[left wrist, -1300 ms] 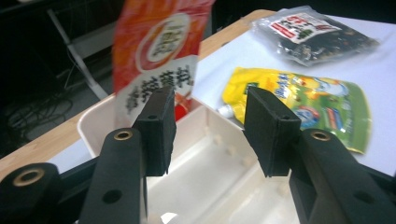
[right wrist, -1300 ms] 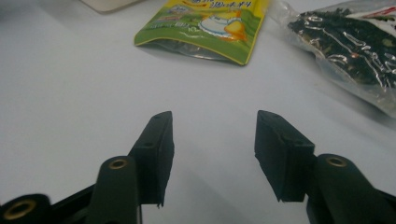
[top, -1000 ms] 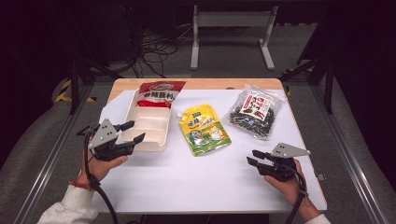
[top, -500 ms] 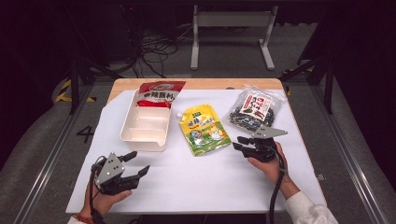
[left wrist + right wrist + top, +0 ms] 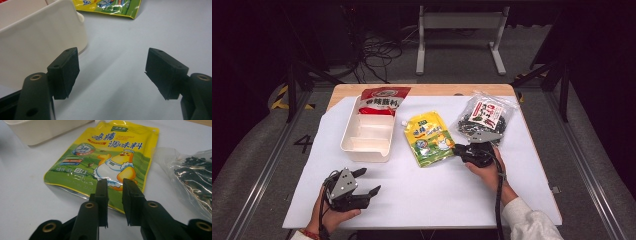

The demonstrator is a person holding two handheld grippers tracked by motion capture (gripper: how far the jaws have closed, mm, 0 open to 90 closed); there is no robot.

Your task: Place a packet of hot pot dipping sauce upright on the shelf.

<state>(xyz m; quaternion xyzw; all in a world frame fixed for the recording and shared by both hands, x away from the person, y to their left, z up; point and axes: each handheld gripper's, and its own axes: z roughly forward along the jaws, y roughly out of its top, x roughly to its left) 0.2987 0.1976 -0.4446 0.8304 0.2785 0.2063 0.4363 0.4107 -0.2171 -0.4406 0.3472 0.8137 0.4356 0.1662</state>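
Yellow-green seasoning pouch flat on the white table cover, near the middle, long axis running from the spout corner at the far left toward the near right edge. Right gripper just at that near right edge, pointing along the table toward the pouch; in the right gripper view, jaws narrowed to a small gap with nothing between them, tips over the lower corner of the pouch. Probably the pouch as target, since much nearer to the right hand than to the left. Left gripper well apart, at the near left of the table, jaws spread wide and empty, facing the white divided tray. Around: red snack bag leaning over the far end of the tray; clear bag of dark dried food just beside the pouch on the right, close behind the right gripper. Possible obstacle: crinkled edge of this clear bag, almost touching the pouch side.
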